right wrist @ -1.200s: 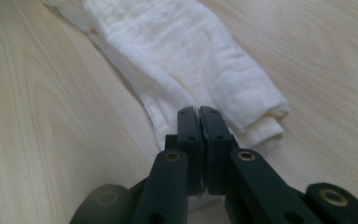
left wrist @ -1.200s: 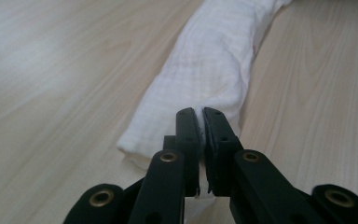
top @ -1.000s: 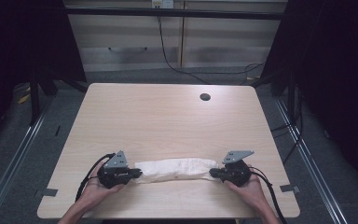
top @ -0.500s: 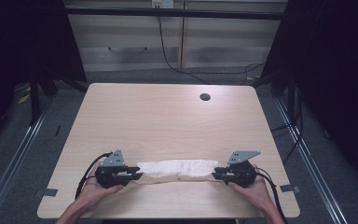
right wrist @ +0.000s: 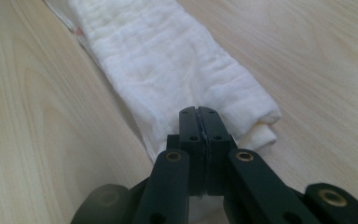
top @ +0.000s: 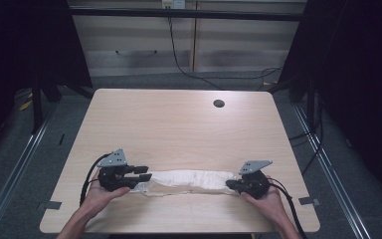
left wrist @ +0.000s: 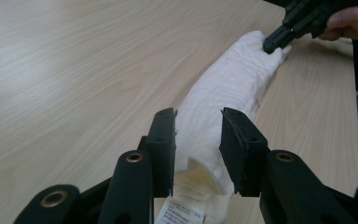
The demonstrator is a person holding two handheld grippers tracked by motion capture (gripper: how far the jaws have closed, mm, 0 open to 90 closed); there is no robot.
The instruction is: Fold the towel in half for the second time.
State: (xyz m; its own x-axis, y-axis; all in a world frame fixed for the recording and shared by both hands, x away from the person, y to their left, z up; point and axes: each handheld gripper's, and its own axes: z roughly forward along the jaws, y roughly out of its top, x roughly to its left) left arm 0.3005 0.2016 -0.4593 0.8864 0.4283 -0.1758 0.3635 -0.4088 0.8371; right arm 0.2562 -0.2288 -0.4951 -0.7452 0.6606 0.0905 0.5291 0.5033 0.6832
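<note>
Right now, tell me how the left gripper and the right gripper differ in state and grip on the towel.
The left gripper is open, its fingers straddling one end of the white towel with gaps; the right gripper is shut, fingers pressed together on the other end. The left shows a label under it; the right shows a folded corner. Both are hand-held at the table's near edge.
</note>
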